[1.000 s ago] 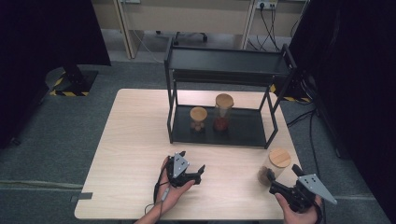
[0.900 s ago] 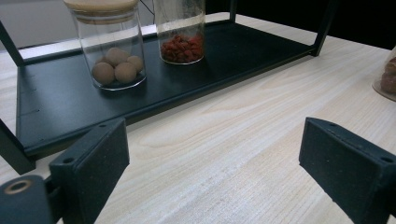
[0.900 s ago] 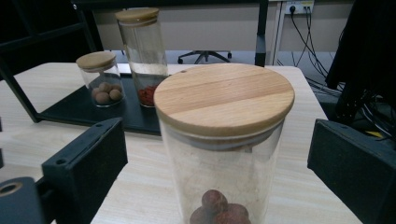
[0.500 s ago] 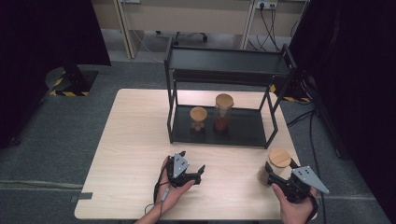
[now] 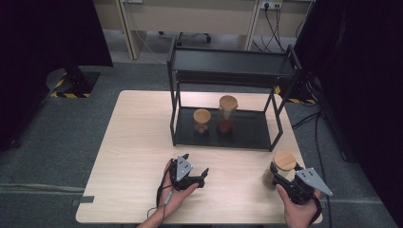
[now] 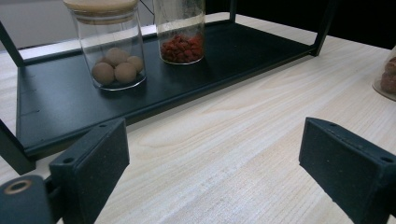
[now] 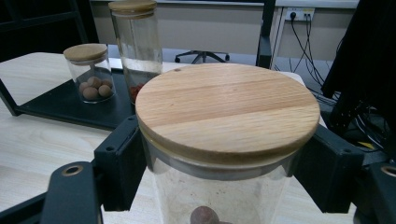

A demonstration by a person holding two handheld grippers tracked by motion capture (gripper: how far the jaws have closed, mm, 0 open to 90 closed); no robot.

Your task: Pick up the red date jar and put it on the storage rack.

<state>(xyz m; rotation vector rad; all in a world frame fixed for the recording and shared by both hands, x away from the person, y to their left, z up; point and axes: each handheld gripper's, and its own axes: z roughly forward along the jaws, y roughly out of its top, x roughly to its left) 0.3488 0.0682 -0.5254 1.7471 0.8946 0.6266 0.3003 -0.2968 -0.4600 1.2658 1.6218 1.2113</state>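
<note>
Gripping a clear glass jar with a round wooden lid (image 7: 227,109) at the surface's near right corner.
Right gripper (image 5: 285,178) fingers have just closed on it; two jars already stand on the black metal shelf (image 5: 247,135). Left gripper (image 5: 197,176) fingers open, idle.

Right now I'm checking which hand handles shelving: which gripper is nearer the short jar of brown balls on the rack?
Left. The left gripper rests just below the short jar; the right gripper, shut on the table jar, is farther right.
</note>
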